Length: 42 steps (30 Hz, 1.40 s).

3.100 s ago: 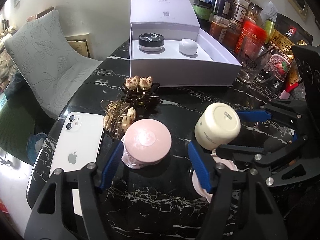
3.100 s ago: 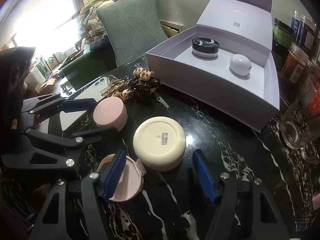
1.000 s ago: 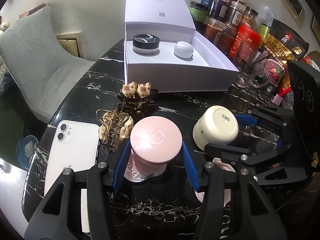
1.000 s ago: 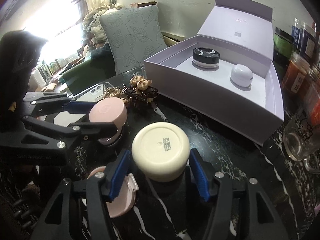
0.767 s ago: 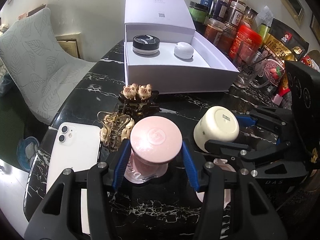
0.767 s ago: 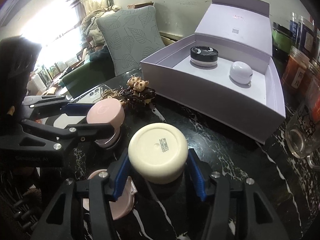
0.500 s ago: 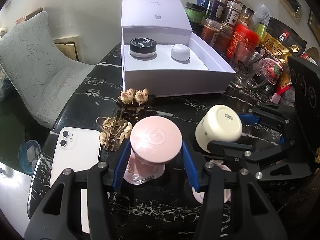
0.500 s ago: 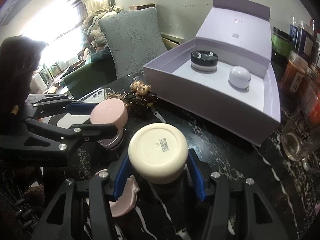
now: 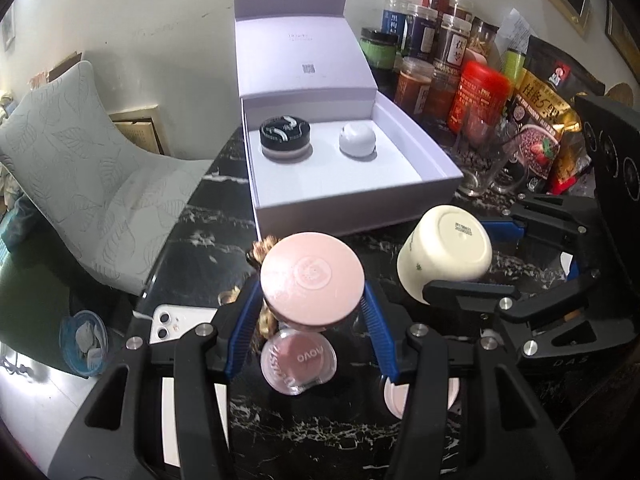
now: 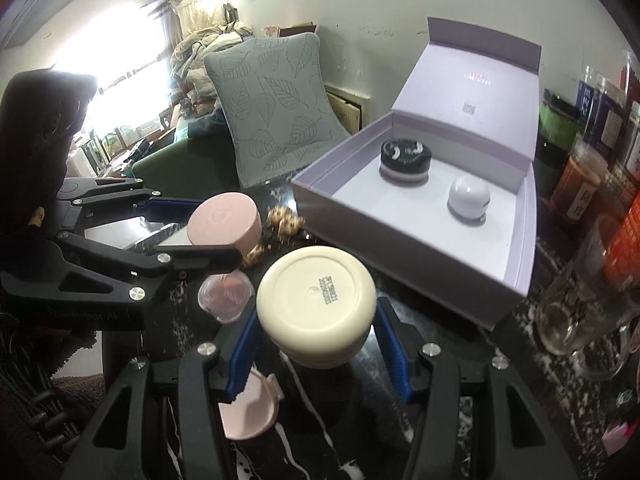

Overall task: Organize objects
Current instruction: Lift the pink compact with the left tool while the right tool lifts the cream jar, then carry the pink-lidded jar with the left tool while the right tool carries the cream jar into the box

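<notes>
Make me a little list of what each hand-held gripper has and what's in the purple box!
left hand-held gripper: shut on the pink jar, lifted off the table
right hand-held gripper: shut on the cream jar, lifted too
purple box: open, lid up; holds a black-lidded jar and a white egg-shaped thing
left on the table: a small clear pink compact, a white phone

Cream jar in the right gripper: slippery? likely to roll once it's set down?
The cream jar looks smooth and glossy with rounded edges, so it may slip or pivot between the narrow pads of the right gripper. It is held with its flat labelled base up. On that base it should sit stably; on its curved side it would probably roll. It looks rigid.
</notes>
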Available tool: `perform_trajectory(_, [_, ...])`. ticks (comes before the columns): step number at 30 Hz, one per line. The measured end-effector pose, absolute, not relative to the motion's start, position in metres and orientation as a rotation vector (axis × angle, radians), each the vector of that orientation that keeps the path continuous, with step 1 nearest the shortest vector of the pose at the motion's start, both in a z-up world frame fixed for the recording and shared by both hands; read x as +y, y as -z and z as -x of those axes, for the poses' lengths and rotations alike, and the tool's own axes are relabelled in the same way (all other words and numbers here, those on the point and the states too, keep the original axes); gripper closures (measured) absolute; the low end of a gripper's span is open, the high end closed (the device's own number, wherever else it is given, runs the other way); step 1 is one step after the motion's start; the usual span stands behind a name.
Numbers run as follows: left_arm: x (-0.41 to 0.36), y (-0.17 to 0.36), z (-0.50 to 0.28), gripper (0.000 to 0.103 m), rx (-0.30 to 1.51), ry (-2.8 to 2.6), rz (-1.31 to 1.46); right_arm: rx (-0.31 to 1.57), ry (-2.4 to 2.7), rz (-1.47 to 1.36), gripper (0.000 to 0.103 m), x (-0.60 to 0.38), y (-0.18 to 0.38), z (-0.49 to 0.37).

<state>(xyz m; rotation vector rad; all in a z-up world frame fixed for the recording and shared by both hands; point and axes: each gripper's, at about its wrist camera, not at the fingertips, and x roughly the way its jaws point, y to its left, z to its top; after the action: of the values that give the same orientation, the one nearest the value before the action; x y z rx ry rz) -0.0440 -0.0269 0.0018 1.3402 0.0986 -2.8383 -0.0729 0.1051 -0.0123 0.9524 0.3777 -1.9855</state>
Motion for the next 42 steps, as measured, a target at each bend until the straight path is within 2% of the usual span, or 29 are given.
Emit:
perform_trajectory(21, [-0.037,-0.029,0.118,0.053,0.04,2.876,-1.342,0.342,2.034,-0.891,0.046,0.093,-0.016,0.143])
perform_trajectory(42, [-0.044,-0.016,0.205,0.053,0.048,2.882,-1.372,0.313,2.101,-0.934,0.046,0.08,-0.013,0.212])
